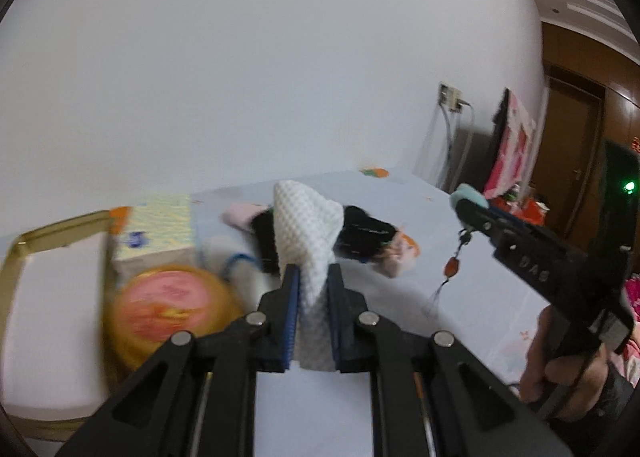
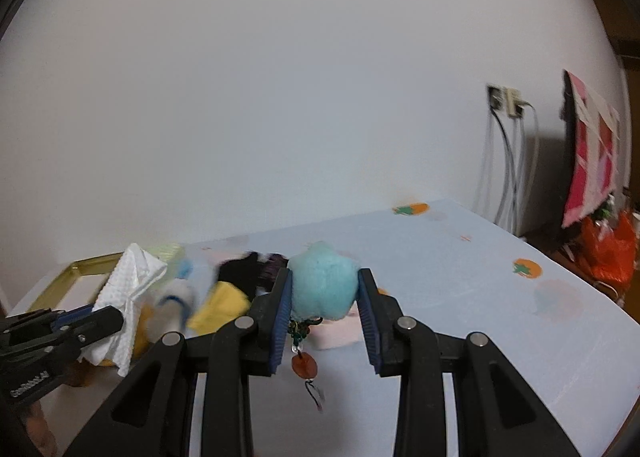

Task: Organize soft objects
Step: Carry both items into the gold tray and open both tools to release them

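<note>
White cloth (image 1: 308, 233), teal plush (image 2: 324, 285) gripped

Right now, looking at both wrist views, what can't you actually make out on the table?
- Round orange and pink thing, left wrist view: motion blur smears its surface, so what it is stays unclear.
- Black fabric, left wrist view: partly hidden behind the white waffle cloth in the left claw.
- Gold tray: its near side is cut off by the fisheye rim.
- Pile behind the blue plush, right wrist view: blurred, items indistinct.

Waffle-textured white cloth (image 1: 308, 225), fuzzy turquoise plush (image 2: 324, 285), glossy gold metal tray (image 1: 24, 253), matt tablecloth (image 2: 480, 317)
</note>
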Available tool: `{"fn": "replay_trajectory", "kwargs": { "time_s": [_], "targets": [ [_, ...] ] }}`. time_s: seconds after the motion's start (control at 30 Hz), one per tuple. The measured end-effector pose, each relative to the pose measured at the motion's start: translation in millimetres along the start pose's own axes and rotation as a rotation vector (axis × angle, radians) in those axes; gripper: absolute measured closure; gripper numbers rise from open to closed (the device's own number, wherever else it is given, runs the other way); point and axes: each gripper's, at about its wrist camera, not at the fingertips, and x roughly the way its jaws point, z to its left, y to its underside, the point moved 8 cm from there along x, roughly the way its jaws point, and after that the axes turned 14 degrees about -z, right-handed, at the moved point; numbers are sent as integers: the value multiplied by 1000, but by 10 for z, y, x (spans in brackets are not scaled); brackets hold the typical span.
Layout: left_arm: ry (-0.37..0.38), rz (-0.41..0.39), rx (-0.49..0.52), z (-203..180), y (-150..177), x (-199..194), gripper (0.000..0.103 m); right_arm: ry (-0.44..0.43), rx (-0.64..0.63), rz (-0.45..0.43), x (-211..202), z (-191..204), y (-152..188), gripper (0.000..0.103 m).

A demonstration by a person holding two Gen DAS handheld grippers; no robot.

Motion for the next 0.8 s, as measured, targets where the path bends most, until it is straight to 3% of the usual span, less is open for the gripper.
{"fn": "replay_trajectory", "kwargs": {
  "time_s": [0.37,0.53,0.8],
  "targets": [
    [-192,-86,-29,1016,-177,-518,92,-231,-45,-58,-78,1279,-204,68],
    [-309,-87,-4,1468,-203,-613,92,-323,-30,-57,41,1838,-175,68],
    [-439,-69,-12,2130,-158,-580,92,-404,26,-60,321,2393,-91,68]
  ]
}}
